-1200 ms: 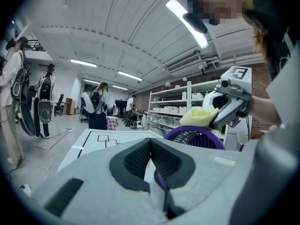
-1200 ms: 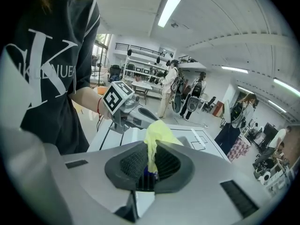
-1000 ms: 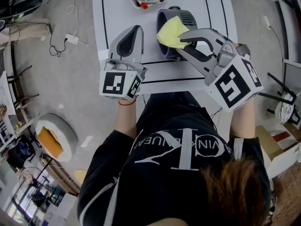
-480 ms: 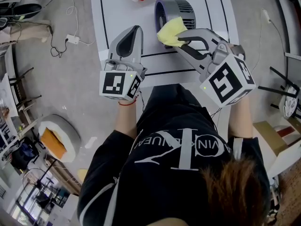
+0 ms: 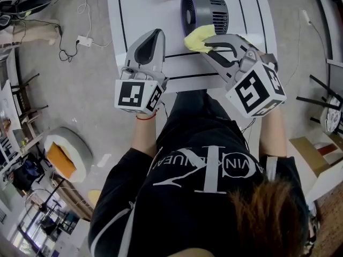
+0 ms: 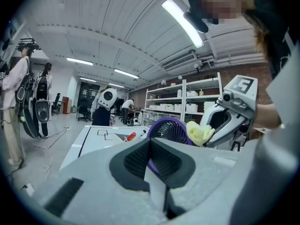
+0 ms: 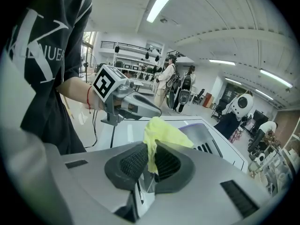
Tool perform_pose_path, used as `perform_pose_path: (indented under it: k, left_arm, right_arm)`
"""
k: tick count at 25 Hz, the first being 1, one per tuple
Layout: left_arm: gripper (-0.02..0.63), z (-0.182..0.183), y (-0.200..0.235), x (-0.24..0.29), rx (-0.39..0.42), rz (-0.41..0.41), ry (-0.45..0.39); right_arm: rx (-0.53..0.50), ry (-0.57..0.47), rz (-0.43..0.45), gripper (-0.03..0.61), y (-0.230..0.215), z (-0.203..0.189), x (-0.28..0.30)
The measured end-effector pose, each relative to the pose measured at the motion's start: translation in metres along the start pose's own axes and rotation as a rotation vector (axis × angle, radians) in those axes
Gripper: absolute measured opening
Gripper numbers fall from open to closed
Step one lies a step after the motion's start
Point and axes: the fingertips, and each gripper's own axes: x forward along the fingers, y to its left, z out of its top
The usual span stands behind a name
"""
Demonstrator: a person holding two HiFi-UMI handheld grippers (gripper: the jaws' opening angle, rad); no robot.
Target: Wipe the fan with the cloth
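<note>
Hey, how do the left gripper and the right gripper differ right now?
The left gripper is shut on nothing, while the right gripper is shut on the yellow cloth. In the head view the left gripper sits to the left of the fan, apart from it, while the right gripper has its tip at the fan's near edge. Both are grey, with jaws together, over the white table.

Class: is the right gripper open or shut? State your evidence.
Shut on the cloth. In the right gripper view, the fingers of the right gripper pinch the yellow fabric between them.
</note>
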Motion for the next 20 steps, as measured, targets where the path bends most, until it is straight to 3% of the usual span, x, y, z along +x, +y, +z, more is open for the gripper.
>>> perform_pose_path:
  k: [14,20]
  left_arm:
    - [0.009,-0.015,0.001,-0.037,-0.002,0.013,0.011]
    - [0.009,-0.033,0.0,-0.044,-0.013,-0.01,0.062]
  right_arm:
    - [0.053,0.022,-0.07,0.032,0.02,-0.007,0.011]
    - [0.065,0.031,-0.087,0.032,0.023,-0.006,0.018]
